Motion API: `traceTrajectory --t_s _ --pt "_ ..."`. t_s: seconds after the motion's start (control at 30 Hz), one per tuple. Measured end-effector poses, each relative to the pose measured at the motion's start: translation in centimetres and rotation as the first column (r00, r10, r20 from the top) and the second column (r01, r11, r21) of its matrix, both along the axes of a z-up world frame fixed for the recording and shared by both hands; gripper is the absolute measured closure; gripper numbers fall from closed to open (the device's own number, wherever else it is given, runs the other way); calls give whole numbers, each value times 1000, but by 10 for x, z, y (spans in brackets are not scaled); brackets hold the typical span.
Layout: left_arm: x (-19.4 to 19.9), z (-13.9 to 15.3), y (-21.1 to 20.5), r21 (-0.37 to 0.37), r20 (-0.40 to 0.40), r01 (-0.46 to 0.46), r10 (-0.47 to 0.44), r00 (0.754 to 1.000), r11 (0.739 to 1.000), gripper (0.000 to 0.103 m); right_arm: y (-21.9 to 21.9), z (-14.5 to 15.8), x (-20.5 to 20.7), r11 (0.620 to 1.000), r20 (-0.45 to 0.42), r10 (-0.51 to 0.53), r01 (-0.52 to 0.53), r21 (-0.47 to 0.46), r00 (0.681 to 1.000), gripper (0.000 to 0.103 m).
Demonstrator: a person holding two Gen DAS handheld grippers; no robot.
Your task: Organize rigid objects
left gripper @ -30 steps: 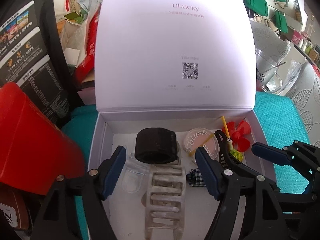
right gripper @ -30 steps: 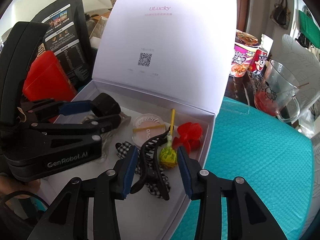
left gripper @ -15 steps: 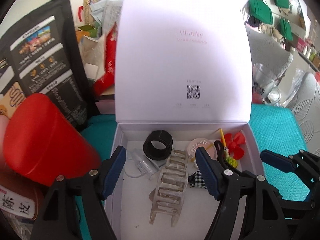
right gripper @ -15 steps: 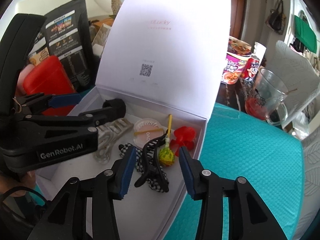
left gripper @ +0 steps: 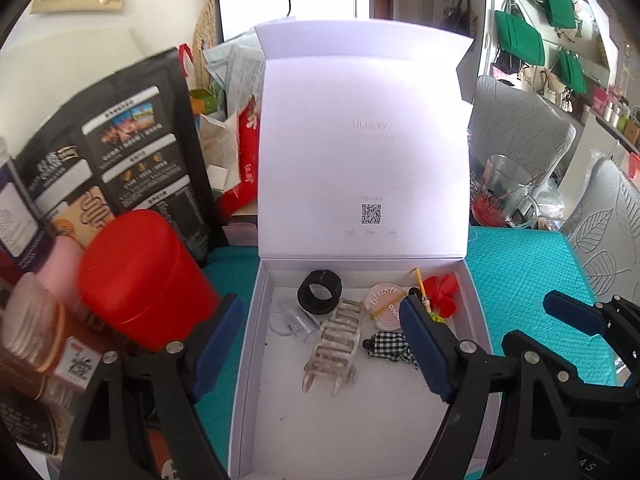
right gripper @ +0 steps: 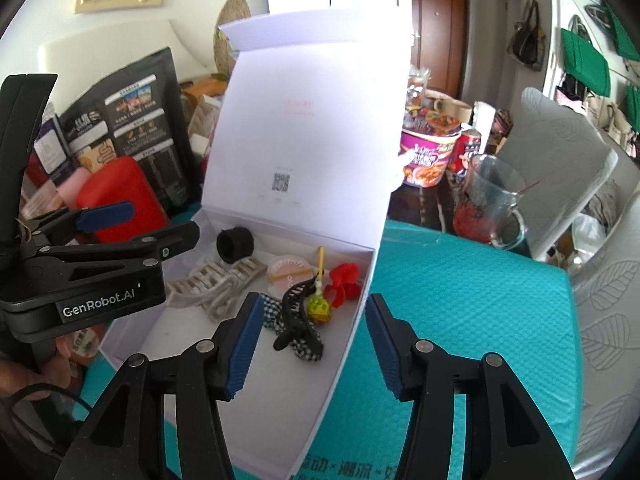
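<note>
Teal mat [left gripper: 520,264] bears a white box [left gripper: 256,320]; each hand-held gripper, left [left gripper: 320,344] and right [right gripper: 312,344], gapes wide, empty.

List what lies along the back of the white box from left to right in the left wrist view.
Black ring → round pink compact → yellow lollipop stick → red flower.
</note>
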State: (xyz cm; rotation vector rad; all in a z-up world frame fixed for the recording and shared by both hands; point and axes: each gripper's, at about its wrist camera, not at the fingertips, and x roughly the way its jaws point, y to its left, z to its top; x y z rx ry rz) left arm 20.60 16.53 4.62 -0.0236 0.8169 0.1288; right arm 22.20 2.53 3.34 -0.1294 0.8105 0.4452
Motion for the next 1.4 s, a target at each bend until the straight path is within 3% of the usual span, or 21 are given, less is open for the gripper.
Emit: traceTrajectory --t_s 0.2,0.23,0.3,0.33,0.77,0.87,1.03,1.4 --pt "-22 16 -3 28 23 -16 16 1000 999 22 -6 15 -20 1000 41 -6 6 11 999 43" --pt "-26 19 -3 27 29 -16 15 999 1000 20 -6 17 -23 1000 48 -5 4 10 999 42" --pt "-33 24 -3 23 44 -14 12 999 1000 2 -6 23 -30 1000 64 -5 5 8 998 40" --pt "-38 27 -4 23 57 -14 12 998 1000 0 -7 25 -34 1000 74 -7 6 7 997 37" --pt "-105 67 -8 41 171 -10 3 985 999 0 -20 64 -95 1000 200 -23 19 20 980 33" --pt "-125 73 -9 54 191 -15 4 982 998 0 -23 72 -111 999 229 -21 13 34 973 26" --pt "-155 81 -10 72 223 -26 9 975 997 0 -30 84 -143 997 281 -27 7 73 959 26" --pt "-214 80 -15 98 268 -44 17 963 994 0 -39 84 -196 995 308 -40 9 103 951 18"
